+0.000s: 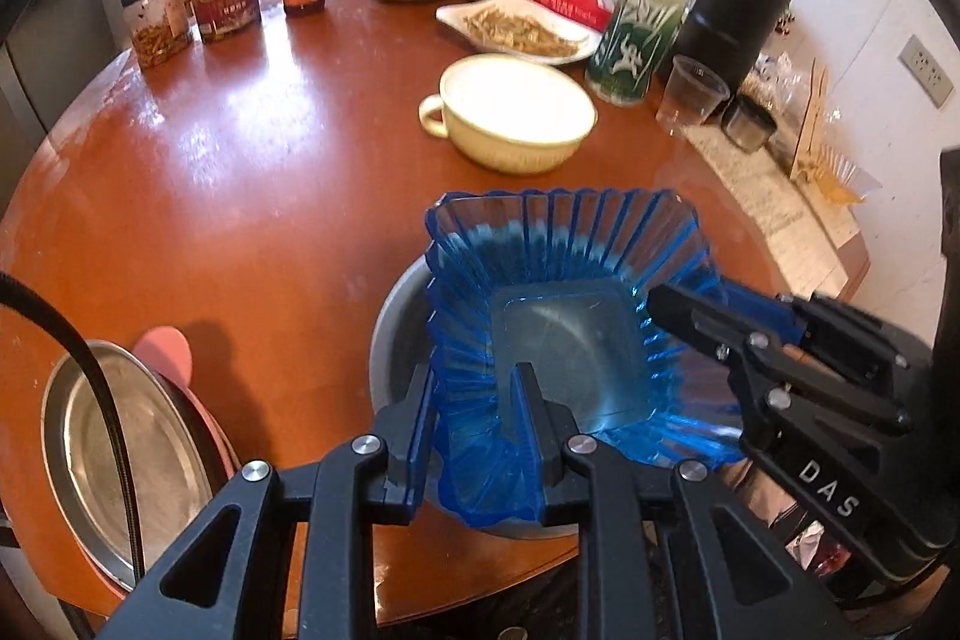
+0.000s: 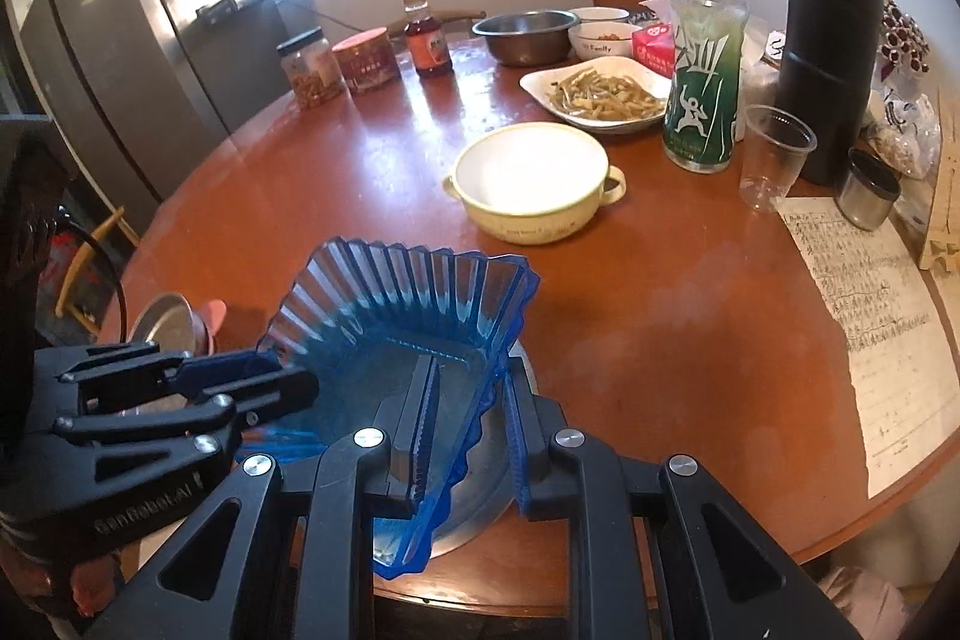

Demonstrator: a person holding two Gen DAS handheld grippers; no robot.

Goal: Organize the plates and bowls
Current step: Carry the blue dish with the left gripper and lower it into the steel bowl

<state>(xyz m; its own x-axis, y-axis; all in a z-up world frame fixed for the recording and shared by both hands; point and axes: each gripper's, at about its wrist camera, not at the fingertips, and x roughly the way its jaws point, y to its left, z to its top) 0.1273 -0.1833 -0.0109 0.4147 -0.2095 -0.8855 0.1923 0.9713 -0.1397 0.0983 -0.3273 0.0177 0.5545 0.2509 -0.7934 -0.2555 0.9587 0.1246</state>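
Steel basin [image 1: 396, 316] at near tabletop [image 1: 240, 220] edge: mostly covered by blue fluted dish [image 1: 570, 292]. Pink plate [image 1: 165, 346]: largely under metal pan [image 1: 114, 436], itself partly cable-crossed. Paper sheet [image 2: 870, 310]: handwriting illegible. Jar [image 1: 157, 17] labels: unreadable.

You have the translucent blue fluted square plastic bowl [image 1: 558, 340] tilted, clamped at two rim edges, above the grey round metal bowl [image 1: 396, 316]; the cream two-handled enamel bowl [image 1: 516, 112] sits at twelve o'clock.
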